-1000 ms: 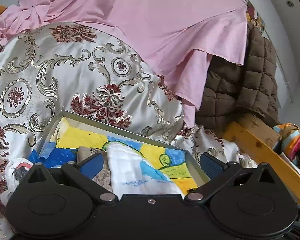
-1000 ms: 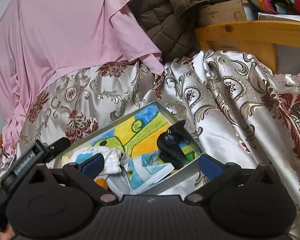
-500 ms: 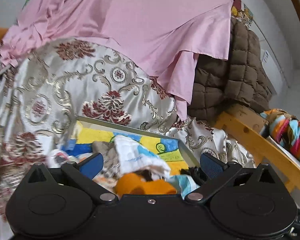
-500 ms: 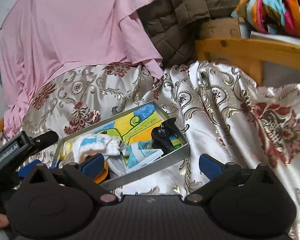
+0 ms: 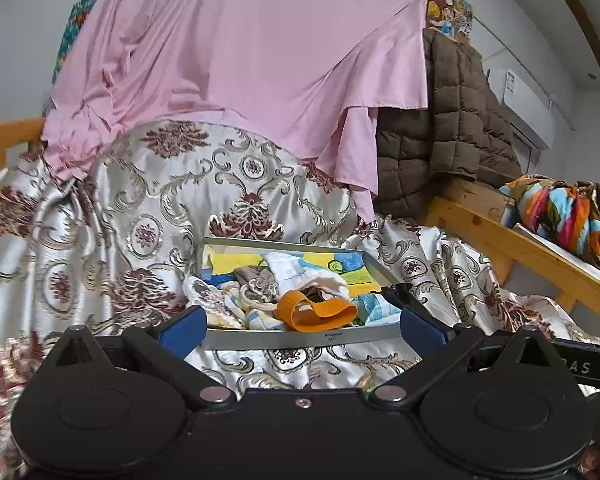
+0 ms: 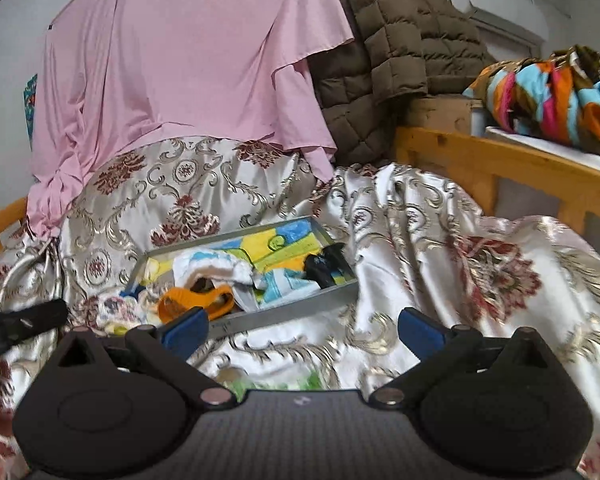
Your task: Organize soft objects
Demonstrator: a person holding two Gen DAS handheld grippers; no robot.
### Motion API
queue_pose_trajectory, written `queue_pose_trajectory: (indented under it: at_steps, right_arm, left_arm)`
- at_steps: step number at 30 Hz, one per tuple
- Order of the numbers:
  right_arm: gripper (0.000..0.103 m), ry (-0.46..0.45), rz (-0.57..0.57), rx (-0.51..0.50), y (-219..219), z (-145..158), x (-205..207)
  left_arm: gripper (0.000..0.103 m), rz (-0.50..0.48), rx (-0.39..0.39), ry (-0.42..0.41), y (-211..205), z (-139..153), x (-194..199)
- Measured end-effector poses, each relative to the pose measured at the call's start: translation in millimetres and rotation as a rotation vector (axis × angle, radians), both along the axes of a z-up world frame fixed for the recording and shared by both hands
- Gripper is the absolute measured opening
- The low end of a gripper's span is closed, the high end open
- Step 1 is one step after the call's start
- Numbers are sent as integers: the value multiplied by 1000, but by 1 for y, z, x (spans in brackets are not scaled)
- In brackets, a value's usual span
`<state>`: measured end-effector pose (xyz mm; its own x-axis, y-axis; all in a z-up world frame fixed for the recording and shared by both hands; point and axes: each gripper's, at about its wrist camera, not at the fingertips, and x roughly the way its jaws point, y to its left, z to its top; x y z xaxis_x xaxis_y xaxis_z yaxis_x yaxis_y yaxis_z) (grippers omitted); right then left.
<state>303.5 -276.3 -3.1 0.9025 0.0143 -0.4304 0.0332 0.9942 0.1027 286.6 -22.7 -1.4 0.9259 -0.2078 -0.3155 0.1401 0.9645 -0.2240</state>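
1. Tongs first: your left tongs (image 5: 300,326) and right tongs (image 6: 302,326) both stood released, jaws wide and empty, short of the tray (image 5: 300,336).
2. Soft objects lay heaped in that shallow metal tray on the bed: a white cloth (image 5: 304,274), a beige rag (image 5: 256,280), an orange loop (image 5: 316,312) at the near rim, and a black piece (image 6: 324,266) in the far right corner.
3. These looked light and limp; you would likely have pinched a raised fold, since flat fabric slips. The orange loop seemed springier, best taken across its band.
4. Satin bedspread (image 6: 440,240) under the tray looked slick and rumpled, so the tray could have slid.
5. Beyond hung a pink sheet (image 5: 240,60) and a brown quilted jacket (image 5: 452,128), clear of your reach.
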Motion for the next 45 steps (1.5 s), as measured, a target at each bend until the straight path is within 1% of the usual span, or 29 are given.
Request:
queue_pose_trajectory:
  at_steps: [3,8,10,14,21,24,28,33,38,45]
  right_arm:
    - [103,-4,-3,-18,2,0,-18]
    - [103,-19,0,-5,1,0,-45]
    - [103,-9,4,-11,0,-2,-53]
    - [103,7,-7,-40,-2,-7,-70]
    - [103,6,-27,-19,-9,-7,-98]
    - [103,16,-39,-22,-11,-9,-108]
    - [103,16,-47,-53,-6,-10,-121]
    - [103,6,-50,-56,-3,-10,-136]
    - [103,2,-58,-59,-2,-13,-146]
    - [103,3,-20,-94,9,-16,-152]
  left_arm:
    - [102,14,-2,10,1,3,-21]
    - [102,34,-35,48,7,1,-51]
    - [102,36,-43,50,8,0,-62]
    - [102,38,-35,44,4,2,-81]
    - [102,96,-71,60,8,-2,-111]
    - [102,104,-71,63,9,-3,-119]
    - [102,116,-47,57,7,-3,-130]
    - [102,145,-23,67,6,-8,-139]
    - [102,176,-19,77,10,-10,-143]
    - [102,235,12,92,12,-12,-143]
